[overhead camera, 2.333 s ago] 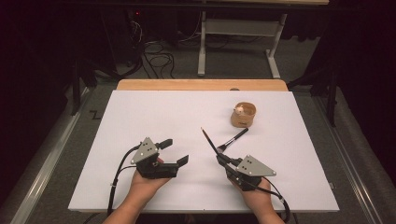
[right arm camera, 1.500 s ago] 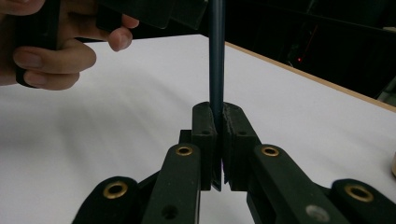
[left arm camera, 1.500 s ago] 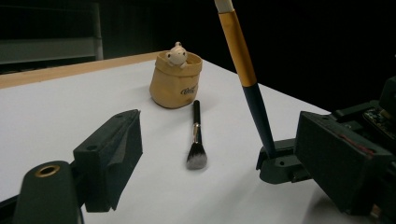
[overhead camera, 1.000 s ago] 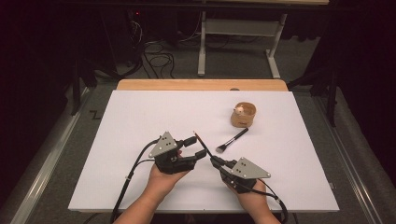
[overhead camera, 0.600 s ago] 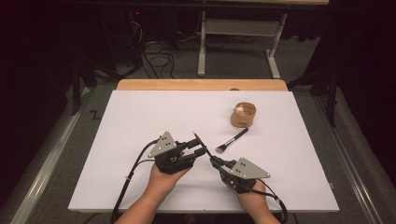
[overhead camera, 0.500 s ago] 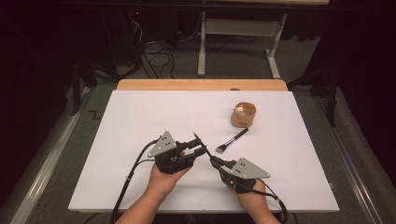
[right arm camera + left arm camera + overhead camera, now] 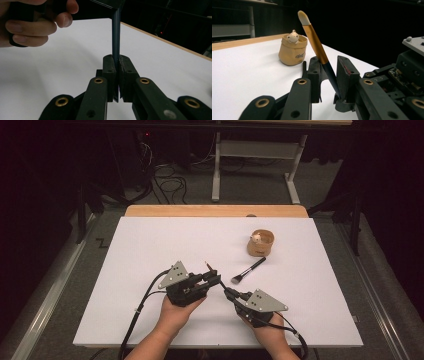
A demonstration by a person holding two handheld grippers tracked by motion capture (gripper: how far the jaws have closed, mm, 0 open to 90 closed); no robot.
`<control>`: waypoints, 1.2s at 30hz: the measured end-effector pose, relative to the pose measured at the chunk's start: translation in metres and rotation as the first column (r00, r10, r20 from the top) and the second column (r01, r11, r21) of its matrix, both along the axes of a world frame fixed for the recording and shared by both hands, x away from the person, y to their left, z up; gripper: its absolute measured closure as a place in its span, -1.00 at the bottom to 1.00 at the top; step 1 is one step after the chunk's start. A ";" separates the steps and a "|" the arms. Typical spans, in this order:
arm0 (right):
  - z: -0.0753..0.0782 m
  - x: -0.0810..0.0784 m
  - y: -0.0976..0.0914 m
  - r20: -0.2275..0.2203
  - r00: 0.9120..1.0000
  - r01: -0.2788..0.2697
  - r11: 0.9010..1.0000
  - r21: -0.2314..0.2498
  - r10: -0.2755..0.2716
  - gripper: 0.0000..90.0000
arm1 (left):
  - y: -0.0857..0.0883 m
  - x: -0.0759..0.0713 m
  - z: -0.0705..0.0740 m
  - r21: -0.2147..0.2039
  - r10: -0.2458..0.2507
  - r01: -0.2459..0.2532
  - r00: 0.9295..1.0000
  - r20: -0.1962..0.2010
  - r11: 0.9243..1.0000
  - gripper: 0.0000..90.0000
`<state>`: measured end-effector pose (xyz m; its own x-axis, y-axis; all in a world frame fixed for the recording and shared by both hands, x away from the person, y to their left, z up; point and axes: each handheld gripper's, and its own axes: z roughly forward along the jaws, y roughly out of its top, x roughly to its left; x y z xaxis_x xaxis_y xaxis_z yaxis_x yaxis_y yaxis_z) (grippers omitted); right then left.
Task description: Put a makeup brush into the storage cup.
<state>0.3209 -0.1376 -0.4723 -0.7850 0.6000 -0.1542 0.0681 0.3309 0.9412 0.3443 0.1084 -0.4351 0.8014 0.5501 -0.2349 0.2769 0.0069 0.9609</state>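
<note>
high view: above the table's [image 7: 150, 250] near edge, looking forward and down.
gripper views: low, close along own jaws.
shared: brush [image 7: 317, 47].

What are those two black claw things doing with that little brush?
A person holds a black two-jaw gripper in each hand over the white table. The right gripper is clamped shut on the dark handle end of a slim gold-and-black makeup brush. The left gripper has just been closing around the same brush higher up, as if taking it over. A tan pouch-shaped holder and a second black brush sit farther back.
</note>
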 end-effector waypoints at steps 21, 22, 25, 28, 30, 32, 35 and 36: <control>-0.002 0.001 0.001 0.013 1.000 0.000 1.000 -0.009 0.000 0.91 | -0.003 -0.002 0.001 -0.042 -0.045 0.045 0.999 0.000 0.998 0.81; -0.002 0.001 0.001 0.013 1.000 0.000 1.000 -0.008 0.000 0.91 | -0.003 -0.002 0.001 -0.040 -0.047 0.047 0.999 0.001 0.998 0.82; -0.002 0.001 0.002 0.012 1.000 0.001 1.000 -0.005 -0.001 0.91 | -0.005 -0.003 0.001 -0.046 -0.048 0.049 0.999 0.005 0.998 0.83; -0.002 0.001 0.002 0.012 1.000 0.001 1.000 0.000 -0.001 0.91 | -0.005 -0.003 0.002 -0.043 -0.050 0.050 0.999 0.009 0.998 0.84; -0.002 0.001 0.001 0.010 1.000 0.002 1.000 -0.009 -0.002 0.91 | -0.006 -0.003 0.002 -0.043 -0.050 0.051 0.999 0.011 0.998 0.84; -0.002 0.001 0.002 0.007 1.000 0.000 1.000 -0.001 0.000 0.91 | -0.007 -0.003 0.002 -0.044 -0.049 0.049 0.999 0.012 0.998 0.84; -0.002 0.001 0.002 0.004 1.000 0.002 1.000 0.001 -0.002 0.91 | -0.007 -0.004 0.002 -0.039 -0.049 0.050 0.999 0.018 0.998 0.84; -0.003 0.000 0.002 -0.003 1.000 0.004 1.000 0.004 -0.004 0.91 | -0.007 -0.004 0.002 -0.039 -0.049 0.050 0.999 0.019 0.998 0.84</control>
